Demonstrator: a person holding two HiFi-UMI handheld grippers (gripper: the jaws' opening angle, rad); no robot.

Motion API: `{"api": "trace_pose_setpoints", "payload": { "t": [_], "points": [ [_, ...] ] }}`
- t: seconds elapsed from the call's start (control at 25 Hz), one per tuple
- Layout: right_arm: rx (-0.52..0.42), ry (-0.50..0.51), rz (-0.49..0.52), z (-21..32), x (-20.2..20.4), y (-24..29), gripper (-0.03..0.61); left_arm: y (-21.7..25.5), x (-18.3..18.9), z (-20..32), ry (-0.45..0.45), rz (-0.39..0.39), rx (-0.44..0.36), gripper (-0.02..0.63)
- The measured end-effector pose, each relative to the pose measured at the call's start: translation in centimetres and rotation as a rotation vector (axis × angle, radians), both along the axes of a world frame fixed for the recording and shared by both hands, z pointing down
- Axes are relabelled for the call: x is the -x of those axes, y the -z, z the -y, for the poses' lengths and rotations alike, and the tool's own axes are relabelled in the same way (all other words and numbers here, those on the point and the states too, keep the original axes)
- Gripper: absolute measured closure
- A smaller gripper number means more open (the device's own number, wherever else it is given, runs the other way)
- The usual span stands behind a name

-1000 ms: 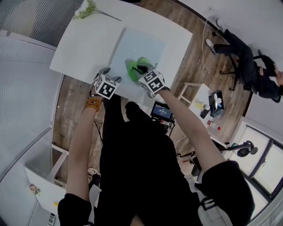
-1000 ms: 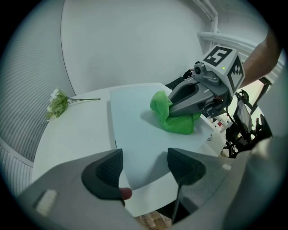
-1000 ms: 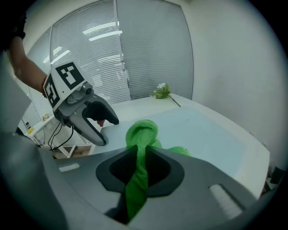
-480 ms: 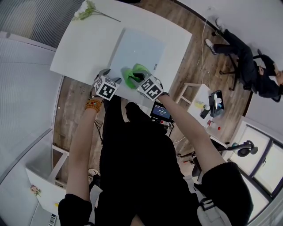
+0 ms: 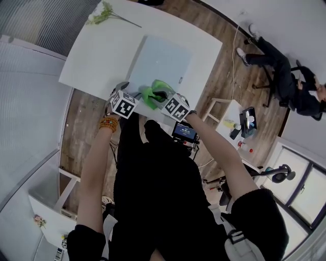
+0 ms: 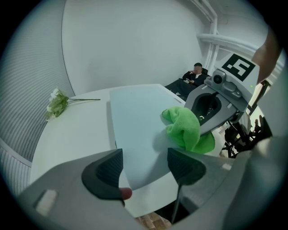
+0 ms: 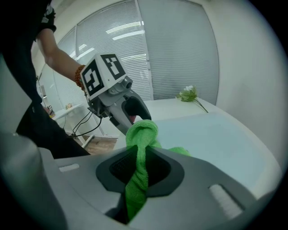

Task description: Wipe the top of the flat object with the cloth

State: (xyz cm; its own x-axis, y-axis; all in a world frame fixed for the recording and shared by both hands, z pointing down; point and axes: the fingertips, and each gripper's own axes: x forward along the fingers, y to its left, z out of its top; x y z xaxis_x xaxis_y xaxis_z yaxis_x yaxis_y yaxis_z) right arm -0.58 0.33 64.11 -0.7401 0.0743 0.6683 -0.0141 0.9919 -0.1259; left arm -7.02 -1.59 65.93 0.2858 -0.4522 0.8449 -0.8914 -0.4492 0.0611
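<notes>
Right gripper (image 7: 139, 168): I see jaws clamped on green cloth (image 5: 153, 92), over pale blue board's (image 5: 160, 56) near edge.
Left gripper (image 6: 144, 167): jaws apart, gripping nothing.
Surface: white table (image 5: 97, 56), flower sprig (image 5: 104, 11) at far corner.
Room: wood floor (image 5: 224, 71), seated person (image 5: 285, 76).

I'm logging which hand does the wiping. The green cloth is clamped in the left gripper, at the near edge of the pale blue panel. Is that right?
Not quite. The right gripper is shut on the green cloth, as the right gripper view shows. The left gripper has its jaws apart and grips nothing. The cloth is indeed at the near edge of the pale blue panel.
</notes>
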Motion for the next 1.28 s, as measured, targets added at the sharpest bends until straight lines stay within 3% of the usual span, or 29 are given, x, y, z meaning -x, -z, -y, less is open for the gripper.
{"api": "trace_pose_setpoints", "payload": {
  "t": [0.12,0.32,0.6,0.72,0.88,1.04,1.28],
  "points": [
    [0.009,0.005,0.042,0.3,0.4,1.1,0.511,0.2,0.3,-0.2,-0.003,-0.015,-0.011,0.293],
    [-0.030,-0.170,0.141,7.3,0.3,4.8,0.511,1.7,-0.7,-0.9,-0.046,-0.129,-0.074,0.275],
    [-0.176,-0.424,0.207,22.2,1.1,9.0,0.509,2.1,0.5,-2.6,-0.107,-0.060,-0.111,0.273],
    [-0.187,-0.539,0.178,27.0,0.8,8.4,0.509,1.5,0.5,-3.2,-0.153,-0.039,-0.101,0.273],
    [-0.160,-0.572,0.064,29.6,0.7,5.0,0.509,0.3,0.1,-3.5,-0.179,-0.034,-0.066,0.273],
    [-0.085,-0.602,-0.013,29.6,1.0,1.7,0.508,-0.4,-0.1,-3.0,-0.182,-0.025,-0.048,0.273],
    [-0.058,-0.649,-0.012,28.4,1.4,0.2,0.507,-0.8,-0.6,-2.7,-0.182,-0.010,-0.026,0.268]
  ]
}}
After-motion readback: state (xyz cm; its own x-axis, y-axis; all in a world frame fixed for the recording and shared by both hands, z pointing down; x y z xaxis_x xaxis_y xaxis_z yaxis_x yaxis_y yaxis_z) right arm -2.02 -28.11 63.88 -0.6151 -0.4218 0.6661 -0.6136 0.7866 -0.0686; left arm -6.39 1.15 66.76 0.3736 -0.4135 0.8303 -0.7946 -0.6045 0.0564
